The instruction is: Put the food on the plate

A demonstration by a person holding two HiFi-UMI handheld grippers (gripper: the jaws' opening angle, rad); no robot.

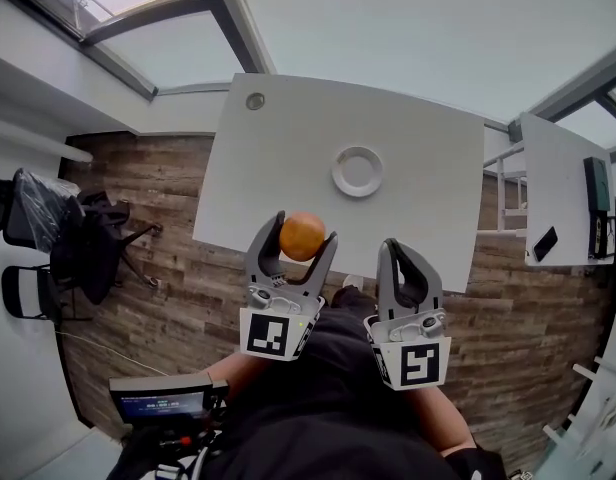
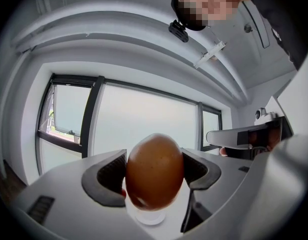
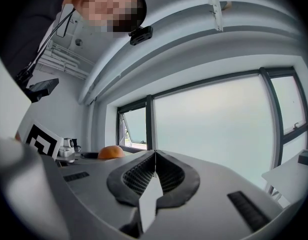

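A brown egg (image 1: 302,236) is clamped between the jaws of my left gripper (image 1: 296,240), held in the air near the front edge of the white table (image 1: 288,158). In the left gripper view the egg (image 2: 154,172) fills the gap between the dark pads. A small white round plate (image 1: 357,171) lies on the table beyond the egg, apart from it. My right gripper (image 1: 408,268) hovers to the right with its jaws pressed together and nothing between them. In the right gripper view the jaws meet in a line (image 3: 154,176), and the egg (image 3: 110,152) shows at the left.
A second white table (image 1: 563,193) with a dark device and a phone stands at the right. Black chairs (image 1: 48,238) stand on the wooden floor at the left. A screen device (image 1: 160,403) sits by the person's body at the lower left.
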